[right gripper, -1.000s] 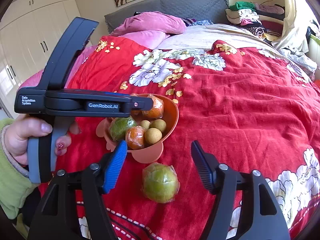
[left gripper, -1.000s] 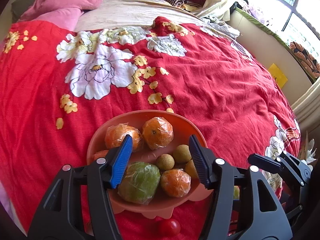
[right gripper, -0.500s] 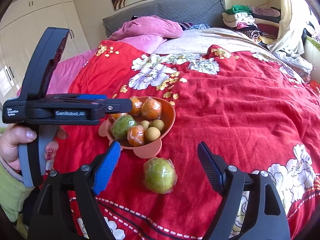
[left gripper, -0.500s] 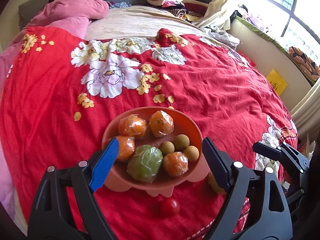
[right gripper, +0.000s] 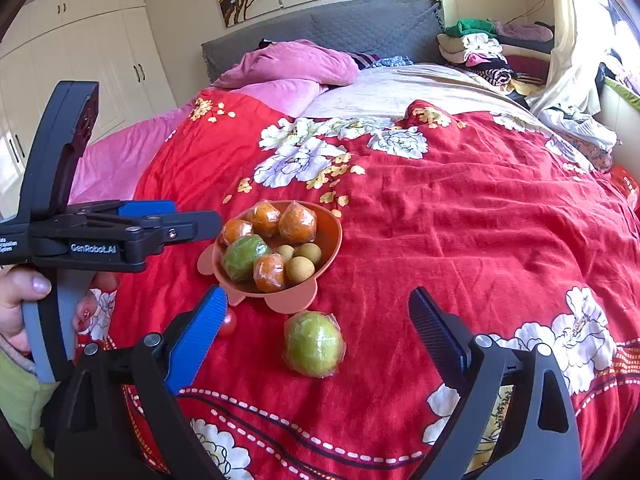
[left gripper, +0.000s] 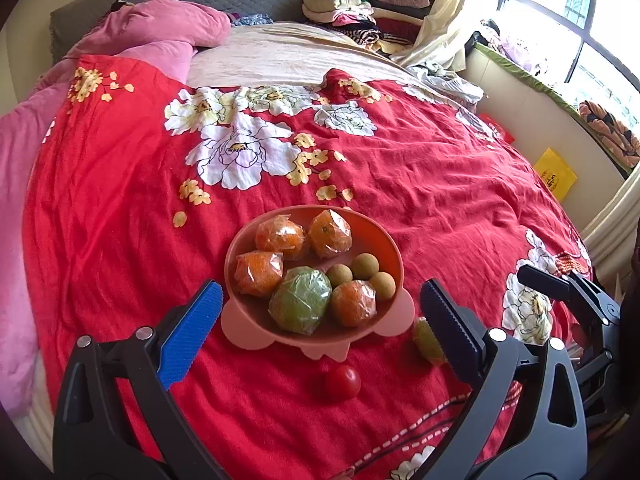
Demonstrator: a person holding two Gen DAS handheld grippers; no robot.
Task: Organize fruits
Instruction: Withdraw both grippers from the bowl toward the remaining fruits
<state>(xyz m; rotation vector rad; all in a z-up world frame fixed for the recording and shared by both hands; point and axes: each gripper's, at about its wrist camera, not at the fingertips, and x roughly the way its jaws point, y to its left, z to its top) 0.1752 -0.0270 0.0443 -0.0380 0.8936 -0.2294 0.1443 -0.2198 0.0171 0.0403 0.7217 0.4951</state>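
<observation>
Right gripper [right gripper: 318,306] with jaws just opened wide over a red floral bedspread [right gripper: 460,220], wrapped green fruit [right gripper: 314,343] lying loose between them, orange bowl [right gripper: 334,240] of wrapped oranges and small brown fruits beyond, small tomato [right gripper: 227,322] beside the blue finger, left gripper [right gripper: 200,222] held in a hand [right gripper: 24,300] at left

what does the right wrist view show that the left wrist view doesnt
Only the right wrist view: the hand holding the left gripper's handle, the white wardrobe, and the loose green fruit in full.

Only the left wrist view: the window and the yellow packet.

Both: the bowl holding wrapped oranges, a green fruit and small brown fruits, the red tomato on the red bedspread, and open, empty jaws.
</observation>
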